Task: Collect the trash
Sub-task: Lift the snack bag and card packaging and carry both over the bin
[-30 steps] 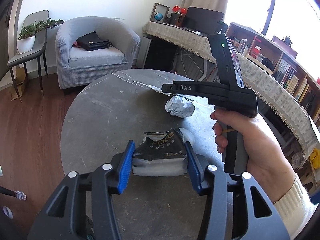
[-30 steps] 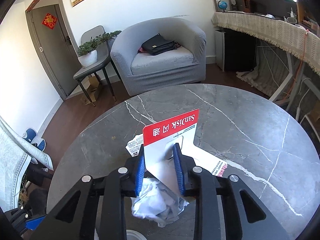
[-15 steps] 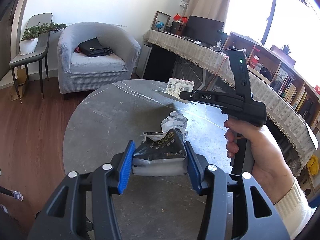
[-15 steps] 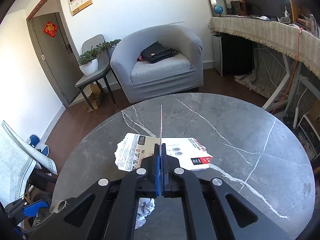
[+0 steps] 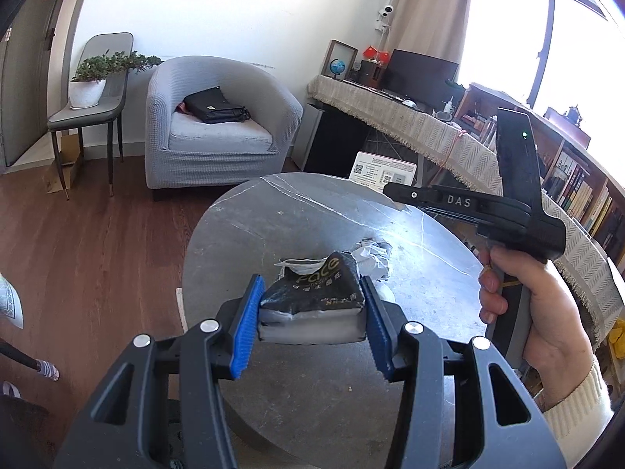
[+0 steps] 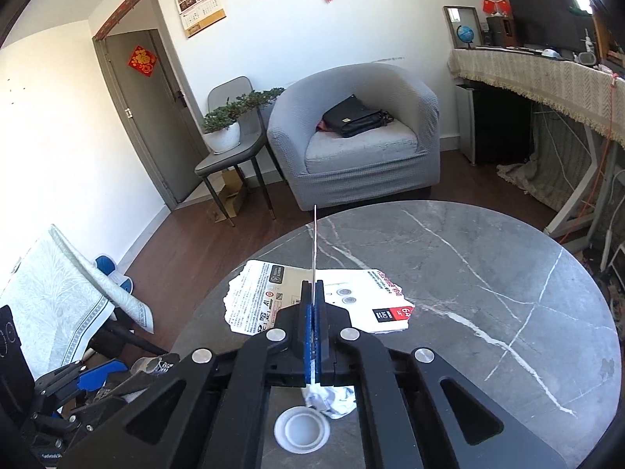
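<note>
black crinkled tissue pack (image 5: 312, 293), seemingly half-empty, clamped in left gripper (image 5: 310, 324).

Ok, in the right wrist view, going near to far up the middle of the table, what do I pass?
White plastic lid → crumpled paper → right claw shut on a thin card seen edge-on → torn packaging sheet lying flat → bare marble table → grey armchair.

A grey armchair (image 6: 353, 136) sits mid-frame with a black bag (image 6: 353, 116) on its seat. Left of it, a potted plant (image 6: 224, 125) rests on a chair (image 6: 230, 156); upper right, a globe (image 6: 465, 34) stands on the cloth-draped desk (image 6: 547, 78).
</note>
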Available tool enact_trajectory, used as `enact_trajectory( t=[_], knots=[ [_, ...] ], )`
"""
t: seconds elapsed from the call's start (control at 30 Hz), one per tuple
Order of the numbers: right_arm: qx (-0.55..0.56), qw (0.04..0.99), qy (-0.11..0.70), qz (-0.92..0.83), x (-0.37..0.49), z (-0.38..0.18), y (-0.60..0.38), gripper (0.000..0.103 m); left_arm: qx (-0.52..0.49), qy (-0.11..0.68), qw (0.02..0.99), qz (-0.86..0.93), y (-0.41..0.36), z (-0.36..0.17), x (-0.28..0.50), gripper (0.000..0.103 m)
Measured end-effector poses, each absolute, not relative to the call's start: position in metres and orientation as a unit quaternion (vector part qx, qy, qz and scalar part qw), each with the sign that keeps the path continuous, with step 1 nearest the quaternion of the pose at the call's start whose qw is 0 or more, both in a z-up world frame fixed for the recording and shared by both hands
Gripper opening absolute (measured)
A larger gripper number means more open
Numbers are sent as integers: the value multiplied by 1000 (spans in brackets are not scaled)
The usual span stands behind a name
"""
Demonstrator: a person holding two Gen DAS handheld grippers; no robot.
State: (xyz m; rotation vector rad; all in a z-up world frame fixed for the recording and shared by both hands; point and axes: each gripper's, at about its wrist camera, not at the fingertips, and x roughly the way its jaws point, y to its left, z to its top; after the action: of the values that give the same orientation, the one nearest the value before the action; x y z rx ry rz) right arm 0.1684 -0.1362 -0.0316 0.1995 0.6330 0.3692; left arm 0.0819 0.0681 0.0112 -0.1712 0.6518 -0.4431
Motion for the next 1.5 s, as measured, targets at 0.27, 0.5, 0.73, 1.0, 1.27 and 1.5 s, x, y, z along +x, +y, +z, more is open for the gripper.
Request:
enact_trajectory(
  t=[0.27, 0.5, 0.73, 1.0, 1.27, 1.5],
  knots=[
    [70, 918, 315, 231, 139, -28, -98, 0, -100, 316, 927, -176, 91, 16, 56, 52],
    [41, 908, 322, 263, 113, -29, -68, 0, -118, 322, 931, -124, 109, 18, 37, 52],
    [23, 898, 328, 294, 90, -31, -44, 0, -129, 332, 931, -72, 134, 14, 22, 52],
    [-5, 877, 345, 334, 69, -40, -4, 0, -126, 366, 921, -32, 166, -8, 12, 52],
    [-40, 860, 358, 361, 54, -49, 35, 0, -128, 402, 907, -12, 191, -37, 9, 52],
    [-53, 845, 378, 374, 53, -63, 61, 0, -150, 465, 873, 8, 216, -88, 6, 52]
  ],
)
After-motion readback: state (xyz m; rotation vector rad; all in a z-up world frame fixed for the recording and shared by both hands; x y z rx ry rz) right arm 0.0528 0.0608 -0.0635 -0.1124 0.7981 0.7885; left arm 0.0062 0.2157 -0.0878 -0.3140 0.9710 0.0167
